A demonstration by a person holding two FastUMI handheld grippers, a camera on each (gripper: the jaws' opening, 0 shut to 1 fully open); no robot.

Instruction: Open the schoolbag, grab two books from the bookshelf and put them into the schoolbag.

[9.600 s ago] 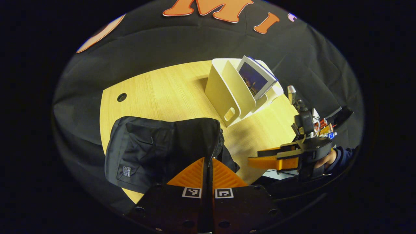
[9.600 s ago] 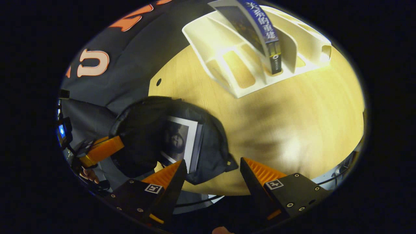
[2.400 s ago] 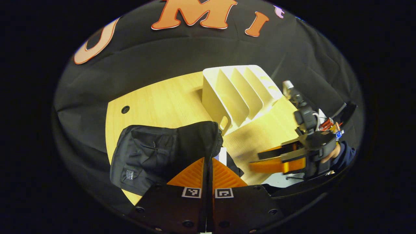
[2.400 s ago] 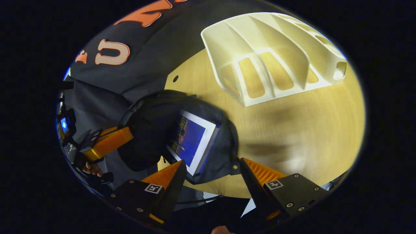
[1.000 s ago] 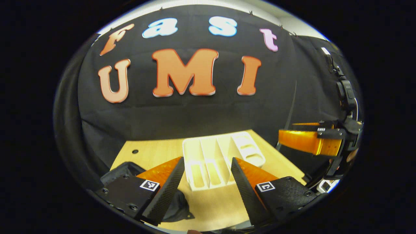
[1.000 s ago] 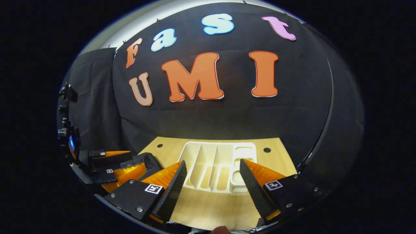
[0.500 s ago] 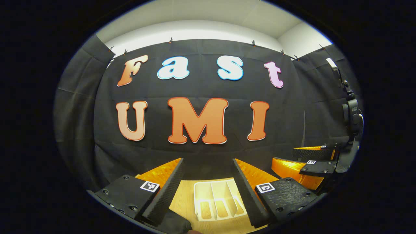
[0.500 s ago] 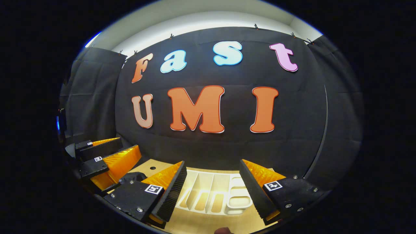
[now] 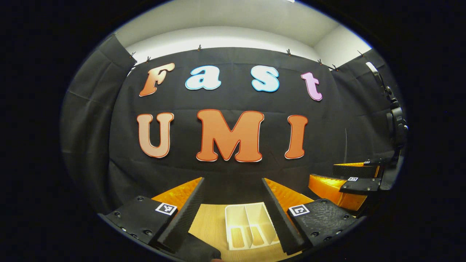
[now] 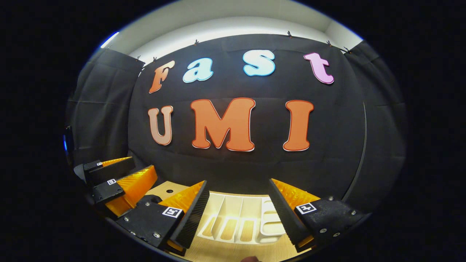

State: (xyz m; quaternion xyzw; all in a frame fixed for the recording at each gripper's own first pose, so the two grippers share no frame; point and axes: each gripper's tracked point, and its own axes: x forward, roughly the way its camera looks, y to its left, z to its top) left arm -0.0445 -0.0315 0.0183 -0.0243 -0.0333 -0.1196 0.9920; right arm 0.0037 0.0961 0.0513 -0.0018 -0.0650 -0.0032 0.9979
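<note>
Both grippers are raised level and face the booth wall: the left gripper [image 9: 233, 214] and the right gripper [image 10: 238, 214] each stand wide apart, gripping nothing. At 6 o'clock between each pair of fingers sits the white bookshelf [image 9: 247, 227], its slots bare and running away from the grippers. A dark corner of the schoolbag [image 9: 198, 251] lies at 7 o'clock, nearer the left gripper.

You're getting sharp, evenly lit frames. Light comes from above: a bright white band of wall [image 9: 218, 34] tops the dark cloth, and the white bookshelf [image 10: 240, 218] glows, nearly blown out. The wooden table [image 9: 209, 222] beside it looks warm. Heavy fisheye bending toward the edges, no motion blur.
</note>
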